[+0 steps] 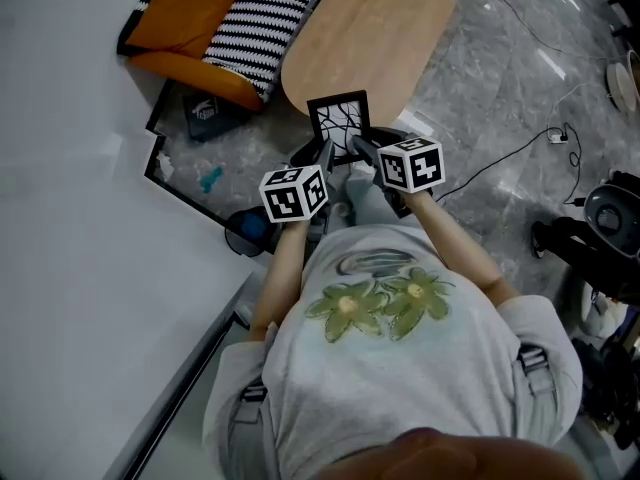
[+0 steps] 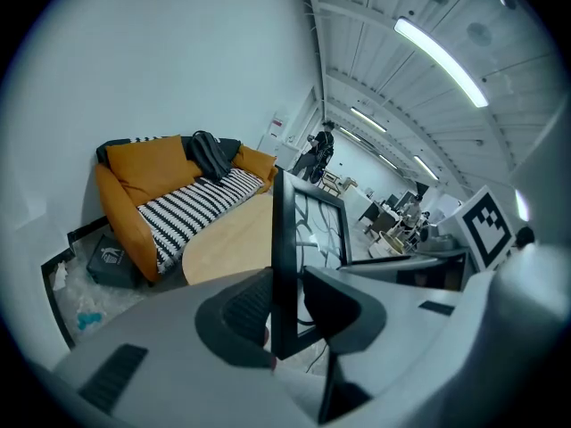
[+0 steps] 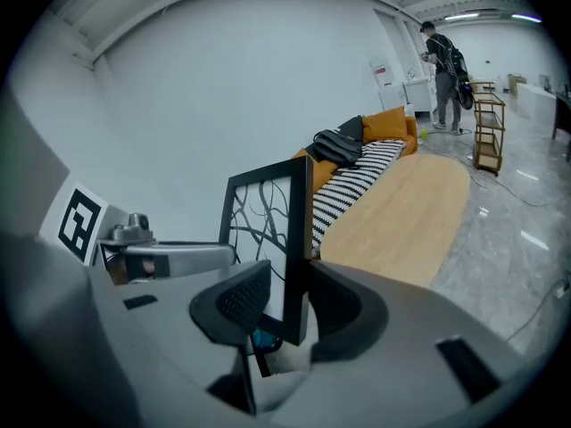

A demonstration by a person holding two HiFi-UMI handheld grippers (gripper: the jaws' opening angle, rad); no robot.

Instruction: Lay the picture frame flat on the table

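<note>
The black picture frame (image 1: 338, 118), with a branch pattern on white, is held upright in the air just short of the near end of the oval wooden table (image 1: 370, 28). My left gripper (image 1: 325, 160) is shut on the frame's left edge, and the black border (image 2: 284, 266) sits between its pads. My right gripper (image 1: 360, 148) is shut on the frame's right edge, whose border (image 3: 296, 275) stands between its dark pads. In the right gripper view the picture's front (image 3: 259, 230) faces left. Both marker cubes sit close together in front of the person's chest.
An orange sofa (image 1: 185, 8) with a striped cover (image 1: 260, 18) stands left of the table by the white wall. A dark box (image 1: 205, 108) lies on the floor near it. Cables (image 1: 520, 148) cross the grey floor at right, beside black equipment (image 1: 610, 228). A person (image 3: 443, 69) stands far back.
</note>
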